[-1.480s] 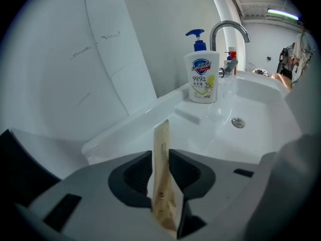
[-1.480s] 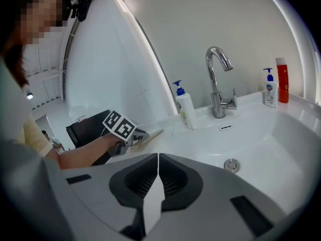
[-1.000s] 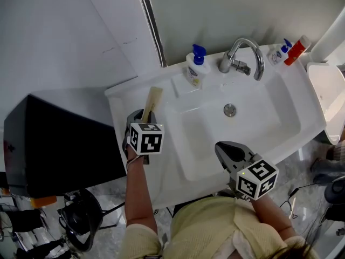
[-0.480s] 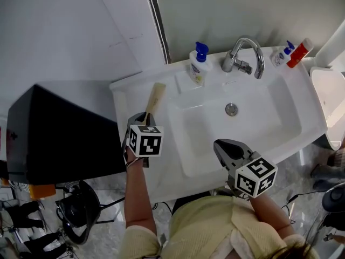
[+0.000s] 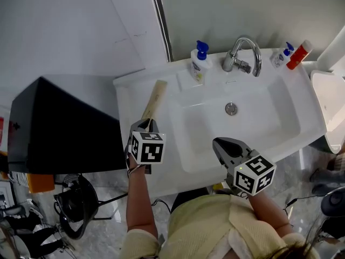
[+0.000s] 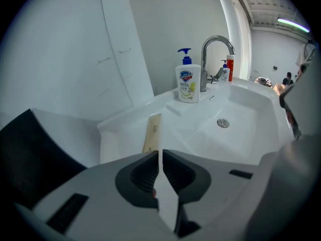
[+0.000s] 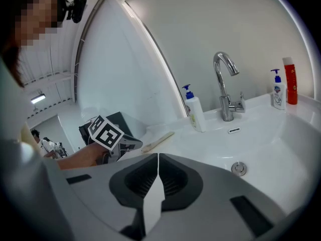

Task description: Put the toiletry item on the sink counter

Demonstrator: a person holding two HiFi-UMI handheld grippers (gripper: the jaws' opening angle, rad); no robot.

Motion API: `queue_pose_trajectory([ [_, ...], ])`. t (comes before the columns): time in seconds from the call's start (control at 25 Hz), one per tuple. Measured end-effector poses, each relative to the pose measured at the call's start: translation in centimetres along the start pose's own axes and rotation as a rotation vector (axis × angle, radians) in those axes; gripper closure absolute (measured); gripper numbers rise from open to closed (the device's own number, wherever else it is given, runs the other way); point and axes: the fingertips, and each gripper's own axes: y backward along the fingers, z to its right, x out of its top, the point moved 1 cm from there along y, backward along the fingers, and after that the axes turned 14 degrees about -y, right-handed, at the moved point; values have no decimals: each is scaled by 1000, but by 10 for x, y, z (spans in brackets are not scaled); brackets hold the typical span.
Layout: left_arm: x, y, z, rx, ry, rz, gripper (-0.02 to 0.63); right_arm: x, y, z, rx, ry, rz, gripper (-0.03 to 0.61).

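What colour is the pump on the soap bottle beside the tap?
Blue pump, clearest in the left gripper view.

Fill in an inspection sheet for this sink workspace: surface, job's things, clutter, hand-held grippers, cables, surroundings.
Surface: white sink counter with a basin, a drain and a tap.
Job's things: flat tan toiletry item lies on the counter, left of the basin.
Clutter: pump bottle beside the tap; small pump bottle and red tube at the back right corner.
Grippers: left hand-held gripper has its jaws together and empty, at the item's near end; right hand-held gripper has its jaws together and empty, over the basin's front.
Cables: nothing seen on the counter.
Surroundings: black cabinet left of the sink; pale wall behind.
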Motion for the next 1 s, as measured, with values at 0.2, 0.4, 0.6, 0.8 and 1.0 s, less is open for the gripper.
queue_pose_trajectory([
  [0.2, -4, 16, 9, -14, 54, 27, 555, 0, 2, -2, 15, 8, 1, 549],
  [0.4, -8, 36, 16, -2, 92, 49, 560, -4, 3, -5, 31, 16, -6, 549],
  [0.6, -10, 55, 25, -6, 149, 82, 560, -3, 4, -8, 47, 26, -10, 549],
  [0.8, -16, 72, 36, -12, 216, 106, 560, -4, 4, -11, 66, 37, -14, 549],
  [1.0, -23, 92, 44, -3, 286, 141, 561, -8, 6, -14, 85, 46, -23, 549],
])
